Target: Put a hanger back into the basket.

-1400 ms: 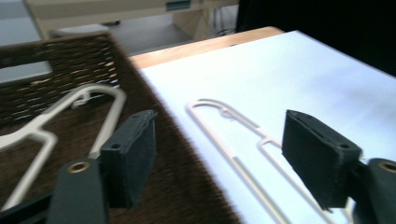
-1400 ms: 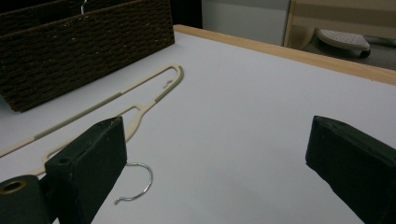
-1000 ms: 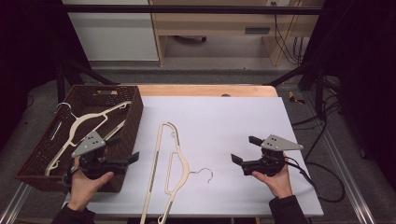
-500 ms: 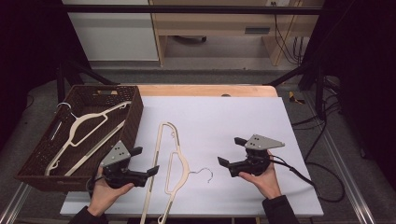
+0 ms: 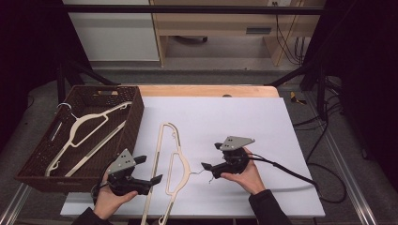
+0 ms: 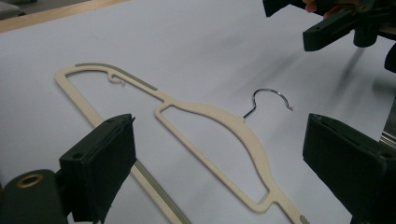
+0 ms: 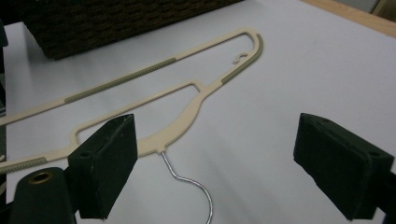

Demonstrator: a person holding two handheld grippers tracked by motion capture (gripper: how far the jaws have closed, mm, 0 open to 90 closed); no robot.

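A cream plastic hanger [image 5: 171,164] with a metal hook [image 5: 199,172] lies flat on the white table sheet [image 5: 263,122]. My left gripper [image 5: 149,169] hovers open just left of the hanger's lower part; in the left gripper view the hanger [image 6: 219,116] lies beyond its wide jaws [image 6: 219,140]. My right gripper [image 5: 212,156] is open beside the hook. Its jaws [image 7: 215,140] have just been closing a little. The hook [image 7: 187,179] lies on the sheet below and between them, and neither pad touches it.
A dark wicker basket [image 5: 133,117] stands at the table's left and holds a second cream hanger [image 5: 89,129]. A cable [image 5: 291,173] trails right from the right gripper. A wooden strip [image 5: 206,90] runs along the table's far edge.
Both hands have moved inward toward the hanger. The left gripper came from the basket's front edge to the hanger's side. The right gripper slid left to the hook.
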